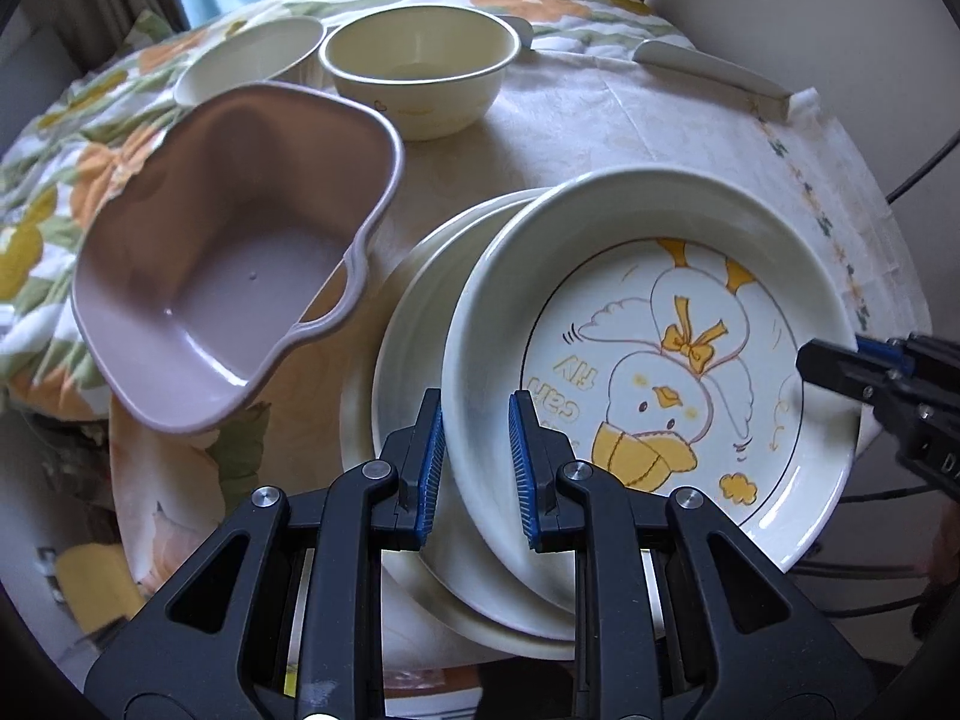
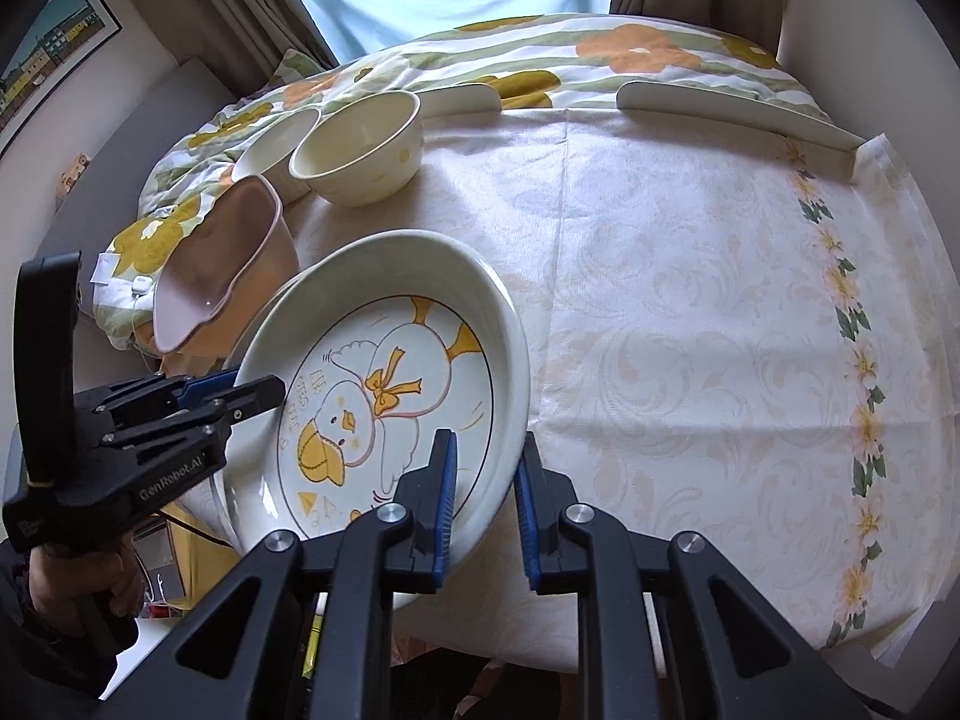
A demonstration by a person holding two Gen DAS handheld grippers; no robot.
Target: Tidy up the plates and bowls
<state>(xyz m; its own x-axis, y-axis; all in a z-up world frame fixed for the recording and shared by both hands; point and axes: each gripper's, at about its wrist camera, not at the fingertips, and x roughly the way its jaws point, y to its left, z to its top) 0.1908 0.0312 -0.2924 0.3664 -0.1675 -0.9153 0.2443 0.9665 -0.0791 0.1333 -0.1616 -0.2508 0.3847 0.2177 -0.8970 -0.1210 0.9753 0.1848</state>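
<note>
Over the cloth-covered table (image 2: pixel 690 300), each hand-held gripper (image 1: pixel 477 450) (image 2: pixel 487 498) pinches the duck plate's (image 1: pixel 660 360) rim.

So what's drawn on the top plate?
A yellow-and-white cartoon duck with a yellow bow on the plate, clearest in the left wrist view.

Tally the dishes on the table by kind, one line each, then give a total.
Plates: 2, the duck plate held by both grippers, over a plain plate beneath.
Cream bowls: 2, one beside the other.
Pink bowl: 1, tilted at the table's edge.
Total: 5
</note>
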